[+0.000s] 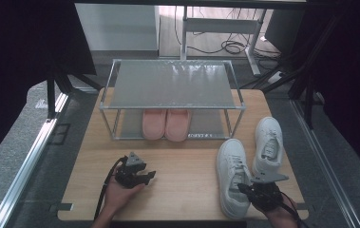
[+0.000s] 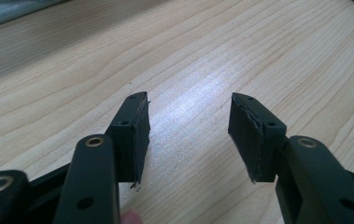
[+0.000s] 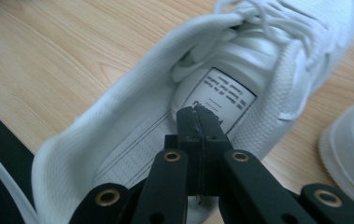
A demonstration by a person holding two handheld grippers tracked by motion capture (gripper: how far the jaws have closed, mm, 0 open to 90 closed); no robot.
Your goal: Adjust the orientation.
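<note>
The white sneaker (image 1: pixel 232 176) lies on the desk (image 1: pixel 182 190) right under my right hand-held gripper (image 1: pixel 258 189), whose jaws are pressed together with nothing between them, tips dipped into the shoe's opening (image 3: pixel 132 154) over the insole, probably so I can hook or steer it by the heel. Its mate (image 1: pixel 269 142) sits just beyond, to that gripper's right. Farther ahead, the shoe rack (image 1: pixel 173 97) already shelters pink slippers (image 1: pixel 165 124) below. My left hand-held gripper (image 1: pixel 137 175) rests apart, jaws spread over bare wood, waiting.
</note>
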